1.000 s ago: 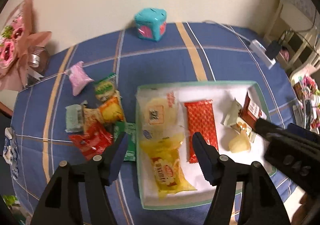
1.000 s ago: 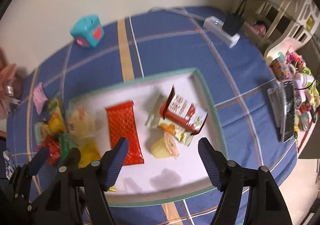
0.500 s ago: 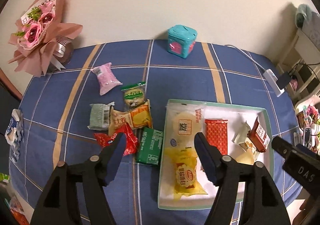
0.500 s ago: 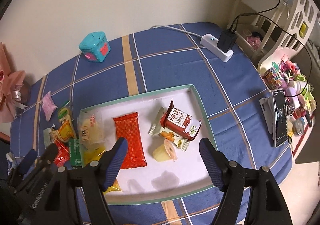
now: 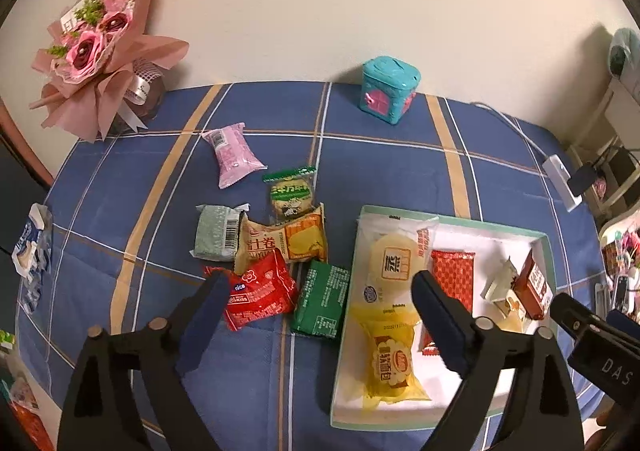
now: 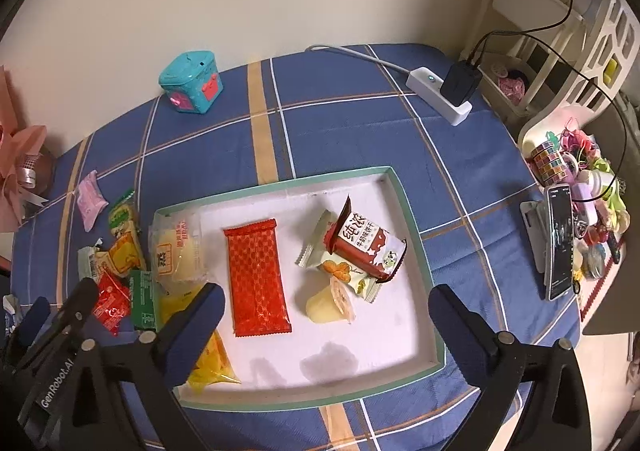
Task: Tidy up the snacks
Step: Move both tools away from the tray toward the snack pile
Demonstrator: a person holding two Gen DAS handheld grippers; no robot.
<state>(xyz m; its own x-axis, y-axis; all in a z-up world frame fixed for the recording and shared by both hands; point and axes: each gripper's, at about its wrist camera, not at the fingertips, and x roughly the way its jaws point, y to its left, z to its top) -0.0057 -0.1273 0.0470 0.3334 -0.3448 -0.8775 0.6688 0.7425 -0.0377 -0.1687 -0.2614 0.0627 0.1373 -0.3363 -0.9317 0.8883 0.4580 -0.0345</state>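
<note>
Below left gripper (image 5: 316, 307), jaws opening, empty: red snack (image 5: 260, 293), green packet (image 5: 322, 301). Tray (image 6: 416, 235) under right gripper (image 6: 324, 315), jaws opening, empty.

Left claw (image 5: 316, 305) opening, empty, above green packet (image 5: 322, 301) beside tray (image 5: 456, 221).

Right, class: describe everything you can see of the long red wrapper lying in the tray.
The red snack bar is a long, flat, sealed packet in glossy foil with a gold lattice pattern and crimped ends. It lies flat on the white floor of the green-rimmed tray, roughly in the middle, lengthwise front to back. It looks unopened. In this view nothing touches it.
</note>
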